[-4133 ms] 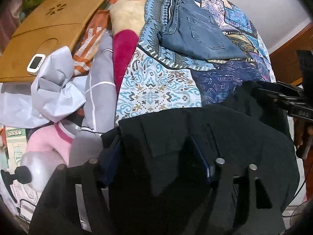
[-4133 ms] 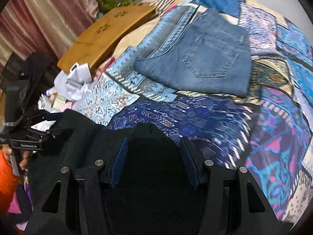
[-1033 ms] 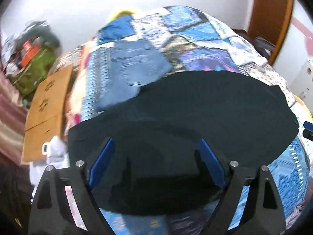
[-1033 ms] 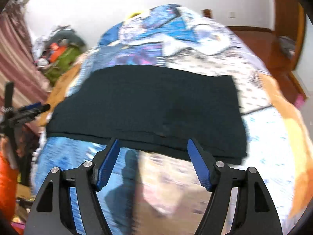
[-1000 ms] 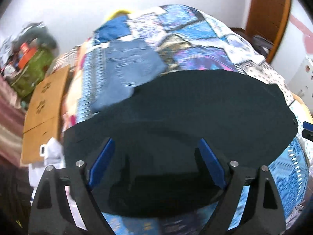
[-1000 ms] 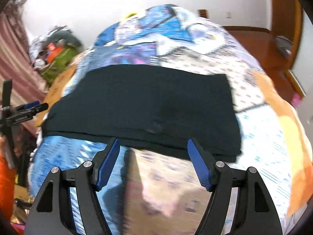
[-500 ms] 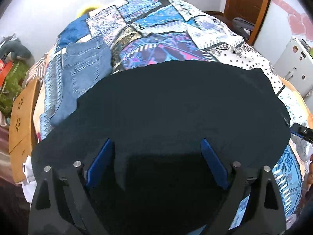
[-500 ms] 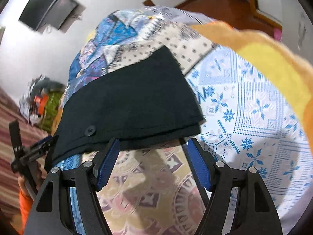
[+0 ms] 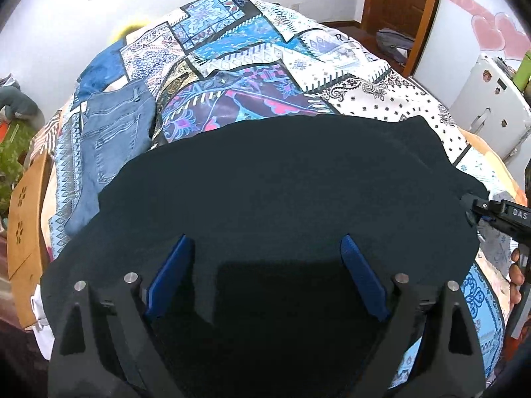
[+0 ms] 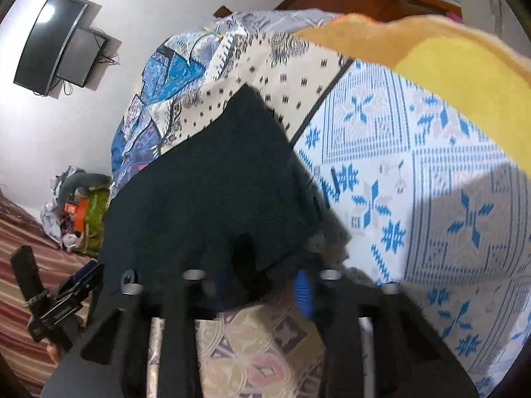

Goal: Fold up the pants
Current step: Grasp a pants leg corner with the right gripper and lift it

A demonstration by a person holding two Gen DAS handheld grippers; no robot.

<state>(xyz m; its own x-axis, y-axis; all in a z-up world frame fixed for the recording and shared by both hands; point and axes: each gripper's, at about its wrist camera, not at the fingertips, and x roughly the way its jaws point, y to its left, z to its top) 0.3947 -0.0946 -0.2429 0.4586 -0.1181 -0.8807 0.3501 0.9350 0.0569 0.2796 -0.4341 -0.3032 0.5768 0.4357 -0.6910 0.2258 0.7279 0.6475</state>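
The black pants (image 9: 282,182) lie spread flat across the patchwork bedspread (image 9: 252,49). My left gripper (image 9: 265,275) is open, its blue pads wide apart above the pants' near edge, holding nothing. In the right wrist view the pants (image 10: 205,192) reach down to my right gripper (image 10: 262,285), whose fingers have closed in on the near corner of the black cloth; the view is blurred. The right gripper also shows in the left wrist view (image 9: 497,212) at the pants' right end. The left gripper shows in the right wrist view (image 10: 69,295) at the far left.
Folded blue jeans (image 9: 109,139) lie on the bed beyond the pants, at the left. A wooden board (image 9: 26,219) stands at the bed's left side. A yellow and orange blanket (image 10: 448,59) lies at the right. A wall screen (image 10: 53,46) hangs behind.
The pants were carried onto the bed and laid out flat. My left gripper let go and stays open above them. My right gripper moved in low at the pants' right end and its fingers closed in.
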